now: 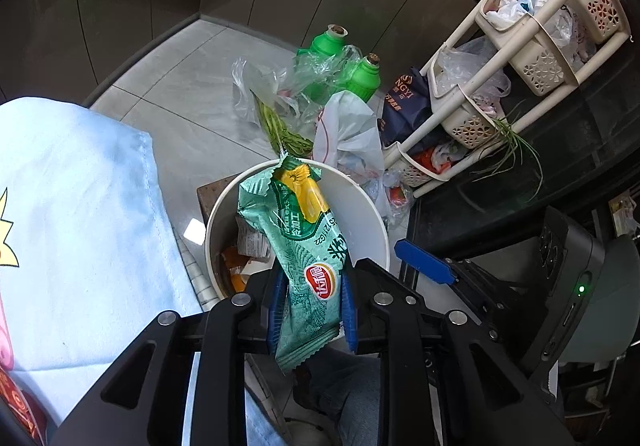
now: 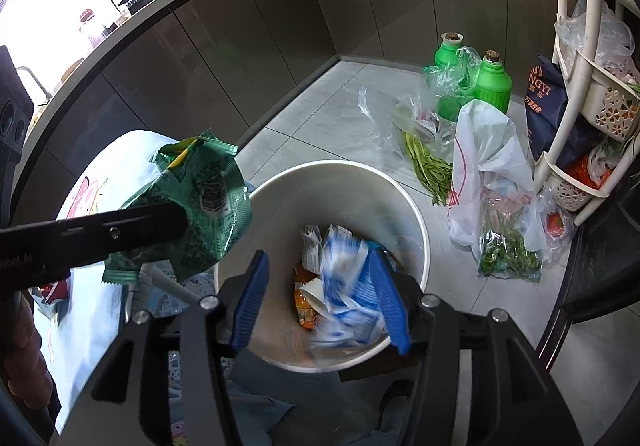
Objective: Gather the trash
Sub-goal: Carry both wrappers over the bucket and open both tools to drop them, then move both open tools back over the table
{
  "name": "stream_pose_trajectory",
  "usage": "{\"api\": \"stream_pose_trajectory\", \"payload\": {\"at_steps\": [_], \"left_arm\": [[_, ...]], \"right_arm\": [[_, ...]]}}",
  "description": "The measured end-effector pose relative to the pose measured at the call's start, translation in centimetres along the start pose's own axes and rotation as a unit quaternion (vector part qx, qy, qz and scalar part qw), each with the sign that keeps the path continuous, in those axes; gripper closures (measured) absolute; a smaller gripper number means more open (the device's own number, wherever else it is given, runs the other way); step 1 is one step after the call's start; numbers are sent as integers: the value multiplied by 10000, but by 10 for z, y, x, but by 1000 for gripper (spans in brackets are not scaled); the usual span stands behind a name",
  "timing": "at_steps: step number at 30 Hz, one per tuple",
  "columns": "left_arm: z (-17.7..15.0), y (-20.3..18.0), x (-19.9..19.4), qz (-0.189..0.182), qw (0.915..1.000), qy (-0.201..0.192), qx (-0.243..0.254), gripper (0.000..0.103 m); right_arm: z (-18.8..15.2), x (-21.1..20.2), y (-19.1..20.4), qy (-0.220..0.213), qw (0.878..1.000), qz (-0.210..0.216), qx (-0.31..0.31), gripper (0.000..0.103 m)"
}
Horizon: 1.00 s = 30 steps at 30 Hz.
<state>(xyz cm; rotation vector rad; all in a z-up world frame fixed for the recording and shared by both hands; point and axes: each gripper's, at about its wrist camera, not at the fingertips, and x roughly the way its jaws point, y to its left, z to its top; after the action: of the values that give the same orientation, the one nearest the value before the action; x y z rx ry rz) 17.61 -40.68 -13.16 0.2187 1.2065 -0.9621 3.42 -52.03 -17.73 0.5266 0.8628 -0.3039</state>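
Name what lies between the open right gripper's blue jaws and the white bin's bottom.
A blurred blue-and-white wrapper shows there in the right wrist view, above an orange packet inside the round white plastic bin.

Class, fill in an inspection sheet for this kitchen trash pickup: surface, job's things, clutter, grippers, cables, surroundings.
Surface: grey tiled floor.
Job's things: white bin holding wrappers; green chip bag; blurred blue-white wrapper inside the bin's mouth.
Clutter: two green bottles, plastic bags, loose greens.
Grippers: left gripper shut on chip bag; right gripper open over bin.
Cables: nothing seen.
Surroundings: brown cabinets, beige basket rack.
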Motion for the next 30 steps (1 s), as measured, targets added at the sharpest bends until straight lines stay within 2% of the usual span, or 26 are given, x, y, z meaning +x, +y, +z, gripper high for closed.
{"api": "stream_pose_trajectory", "payload": {"at_steps": [2,12,14,17,19,24,30], "left_arm": [[0,0,-1,39,10000,-31,6,79],[-1,3,-13,184,9993,-307,-75,48],[-2,3,-18,248,9989,-396,-86,44],[-3,2,-28,375,9977,-562,-82,34],[-4,1,-36,456,9966,-684,-56,23],[-13,-2,-59,740,9923,-998,-4,9],[-31,-1,-85,878,9896,-1135,-125,9]], "right_arm": [[0,0,-1,-1,10000,-6,-9,48],[-4,-3,-3,-75,9998,-134,-130,30],[-4,-4,-1,-82,9998,-126,-149,27],[-5,-8,1,-102,9998,-79,-158,13],[-4,-12,4,-130,9997,-55,-179,3],[-2,-23,12,-170,9996,-83,-230,4],[-2,-42,23,-241,9992,-87,-309,4]]}}
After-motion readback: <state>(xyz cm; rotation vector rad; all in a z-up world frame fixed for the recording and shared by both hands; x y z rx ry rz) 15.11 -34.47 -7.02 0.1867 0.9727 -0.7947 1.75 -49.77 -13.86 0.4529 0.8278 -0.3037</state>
